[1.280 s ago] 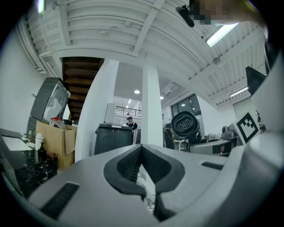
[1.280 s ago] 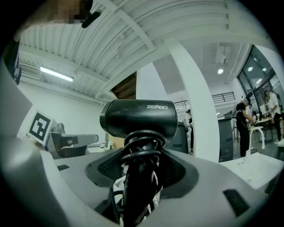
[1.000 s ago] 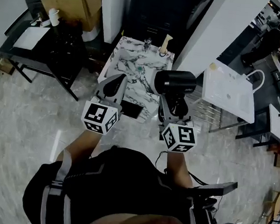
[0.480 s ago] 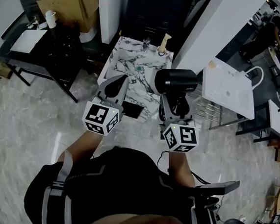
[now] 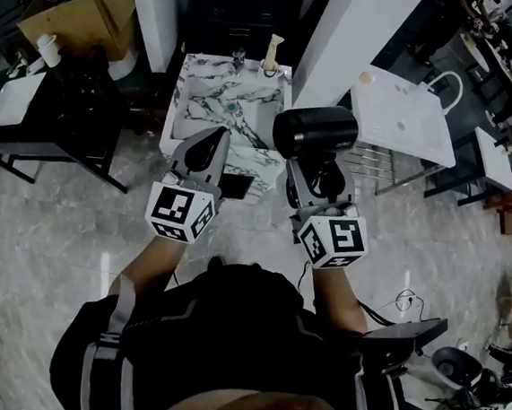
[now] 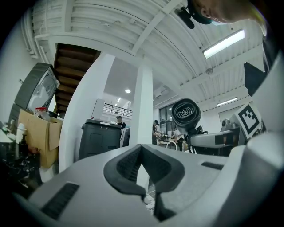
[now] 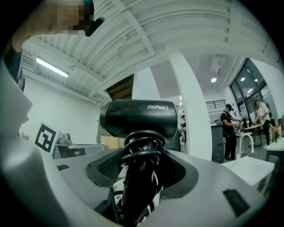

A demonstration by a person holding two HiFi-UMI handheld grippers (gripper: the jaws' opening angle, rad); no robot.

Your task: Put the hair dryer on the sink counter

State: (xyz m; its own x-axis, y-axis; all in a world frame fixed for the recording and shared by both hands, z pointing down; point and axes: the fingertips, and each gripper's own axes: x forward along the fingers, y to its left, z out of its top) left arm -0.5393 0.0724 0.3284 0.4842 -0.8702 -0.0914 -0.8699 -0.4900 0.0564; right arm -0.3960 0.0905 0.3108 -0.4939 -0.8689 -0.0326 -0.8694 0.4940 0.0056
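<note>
At the far left stands one cardboard box (image 5: 77,7), with one black table (image 5: 76,110) below it that bears one white sheet (image 5: 14,100). Two white pillars rise in the head view, one (image 5: 154,0) left of the counter and one (image 5: 358,29) right of it. Between them lies the one marble counter (image 5: 207,105), with a small glass (image 5: 239,58) and a beige bottle (image 5: 273,50) at its back edge.

There are two grippers, each with one marker cube. The left gripper (image 5: 216,137) (image 6: 142,148) hovers over the counter's near edge. Its jaws meet at the tips with nothing between them. Its cube (image 5: 181,212) sits near the person's forearm.

The one hair dryer (image 5: 315,131) (image 6: 186,114) (image 7: 140,119) is up in the air, just beside the counter's right side and not on it. Its black barrel lies level across the jaws. The right gripper (image 5: 317,183) (image 7: 142,164) is clamped on the dryer's handle, round which the black cord (image 7: 143,148) is coiled. Its cube (image 5: 332,241) sits below.

Further right lies one white slab (image 5: 399,123) with a looped tap (image 5: 443,82). One person (image 7: 228,131) stands far off in the right gripper view.
</note>
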